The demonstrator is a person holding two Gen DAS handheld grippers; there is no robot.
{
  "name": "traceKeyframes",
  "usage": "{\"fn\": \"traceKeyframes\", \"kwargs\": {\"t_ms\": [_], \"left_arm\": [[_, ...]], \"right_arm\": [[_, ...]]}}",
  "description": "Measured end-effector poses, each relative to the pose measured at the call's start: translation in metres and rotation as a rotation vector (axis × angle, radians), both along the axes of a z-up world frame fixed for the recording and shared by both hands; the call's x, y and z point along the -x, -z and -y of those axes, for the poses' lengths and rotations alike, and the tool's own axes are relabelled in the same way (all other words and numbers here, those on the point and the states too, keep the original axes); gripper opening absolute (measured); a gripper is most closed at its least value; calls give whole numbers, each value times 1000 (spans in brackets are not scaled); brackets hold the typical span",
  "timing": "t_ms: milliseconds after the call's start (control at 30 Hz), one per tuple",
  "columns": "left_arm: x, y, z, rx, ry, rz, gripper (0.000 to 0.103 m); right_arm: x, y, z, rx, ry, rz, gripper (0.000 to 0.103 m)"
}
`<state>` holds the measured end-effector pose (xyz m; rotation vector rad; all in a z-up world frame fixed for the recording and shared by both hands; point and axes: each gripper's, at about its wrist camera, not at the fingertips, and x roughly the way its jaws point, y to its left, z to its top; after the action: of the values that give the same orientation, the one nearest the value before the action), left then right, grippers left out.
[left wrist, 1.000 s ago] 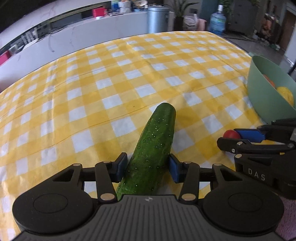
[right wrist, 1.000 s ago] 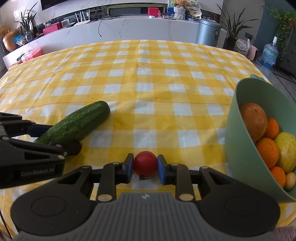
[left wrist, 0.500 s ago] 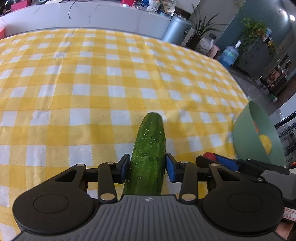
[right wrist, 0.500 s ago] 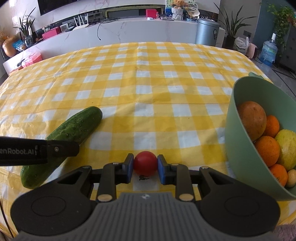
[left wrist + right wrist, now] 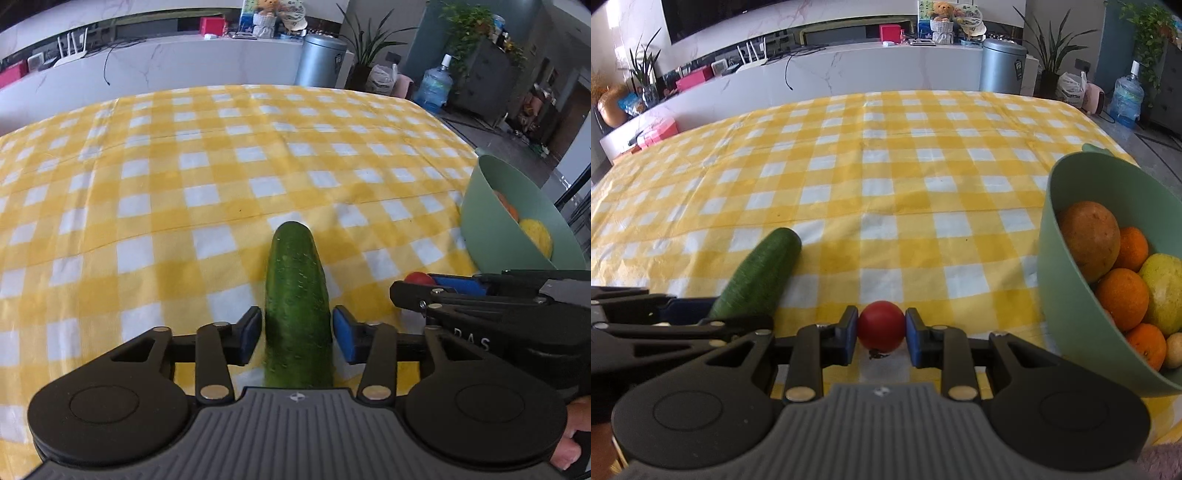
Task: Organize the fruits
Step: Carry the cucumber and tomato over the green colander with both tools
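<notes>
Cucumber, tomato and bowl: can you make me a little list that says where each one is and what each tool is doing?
cucumber: lying on the checked cloth, between the left tool's pads, small gaps either side; jaws have just been opening
tomato: small, red, pinched by the right tool
green bowl: to the right, tilted, holding oranges and a yellow fruit
still outside the bowl: cucumber, tomato

Tablecloth [image 5: 886,155] is wide open across the upper and middle frame, tons of room. Green bowl [image 5: 1067,295] blocks the right edge, cucumber [image 5: 761,273] sits lower left, w/ a clear lane btwn them.
</notes>
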<state>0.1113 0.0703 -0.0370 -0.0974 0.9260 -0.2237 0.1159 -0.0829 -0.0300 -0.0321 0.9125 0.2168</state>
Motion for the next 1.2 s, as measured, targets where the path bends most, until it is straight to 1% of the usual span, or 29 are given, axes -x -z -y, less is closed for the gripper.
{"fn": "traceKeyframes", "kwargs": {"t_ms": [67,133,200,367,467,567,667,767,833,967,1033,1133,1200], "left_arm": [[-4,4,0,-6,-2,-16,56],[-4,4,2,-18,-2,-8,54],[-5,4,5,-21,2,-9,44],[-3,4,5,-5,-28,-5,43],[4,1,3,7,-44,33,43],[12,-8,2,6,-37,102,43],[16,-21,-1,59,-38,148,43],[19,-30,-6,146,-46,152,43],[21,-37,-6,176,-43,162,43],[24,-49,-1,190,-43,171,43],[24,-55,4,196,-47,179,43],[20,-62,16,227,-40,139,43],[16,-67,29,228,-36,139,43]], "right_arm": [[-1,1,2,-7,9,-7,23],[-3,1,4,-6,22,-11,23],[-3,1,5,-9,28,-13,23],[-2,0,5,-12,27,-10,23],[-2,-1,6,-20,27,-4,23],[-1,-4,9,-42,22,0,23],[-1,-7,11,-61,22,11,23],[3,-15,18,-97,32,26,23],[7,-24,26,-127,35,47,23],[17,-49,45,-163,48,128,24],[21,-65,62,-206,69,179,24],[27,-86,94,-258,111,243,24],[31,-97,117,-275,160,284,24]]}}
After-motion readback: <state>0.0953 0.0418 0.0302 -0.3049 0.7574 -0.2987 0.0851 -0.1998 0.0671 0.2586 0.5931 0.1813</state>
